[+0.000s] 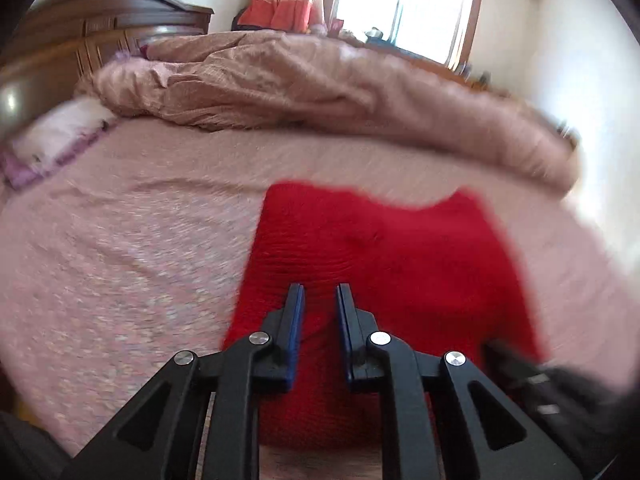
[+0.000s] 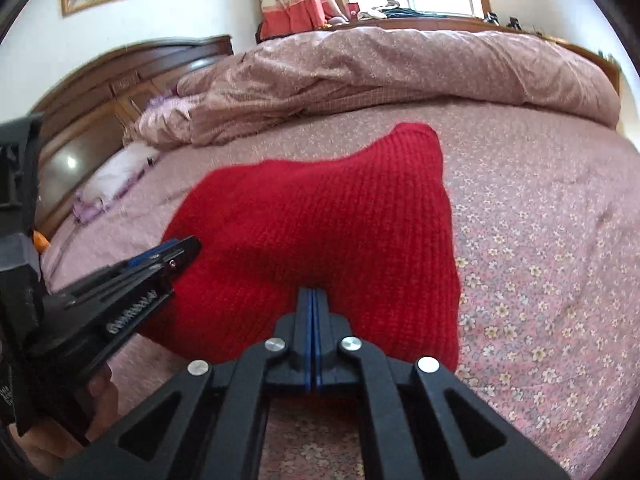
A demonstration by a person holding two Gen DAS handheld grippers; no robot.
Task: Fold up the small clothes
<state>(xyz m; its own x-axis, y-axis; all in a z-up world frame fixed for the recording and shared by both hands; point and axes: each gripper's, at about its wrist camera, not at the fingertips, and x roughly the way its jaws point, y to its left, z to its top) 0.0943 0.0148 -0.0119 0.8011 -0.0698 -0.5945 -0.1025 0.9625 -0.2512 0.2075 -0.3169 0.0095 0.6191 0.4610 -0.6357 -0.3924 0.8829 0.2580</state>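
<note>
**Ana:** Right wrist view first, nearest thing: the right tongs (image 2: 313, 294) have their blue-lined jaws pressed together, pinching the near edge of the red ribbed knitted garment (image 2: 320, 216). Agreed?

**Ben:** Agreed. The left tongs (image 1: 320, 294) stand partly open just over the same near edge, gripping nothing. In the right wrist view they come in at the garment's left side (image 2: 176, 250).

**Ana:** Where does the knit lie?

**Ben:** On the pink flowered bed sheet (image 2: 540, 240), towards the near edge of the bed. The far part peaks upward, so it looks partly lifted or bunched.

**Ana:** Handling?

**Ben:** Soft, light and stretchy, I'd judge; it will sag between grips and cling rather than slip. Best taken at the hem corners, both layers together.

**Ana:** Further back?

**Ben:** A rumpled pinkish-brown quilt (image 2: 400, 64) along the far side, then the dark wooden headboard (image 2: 132, 76).
</note>
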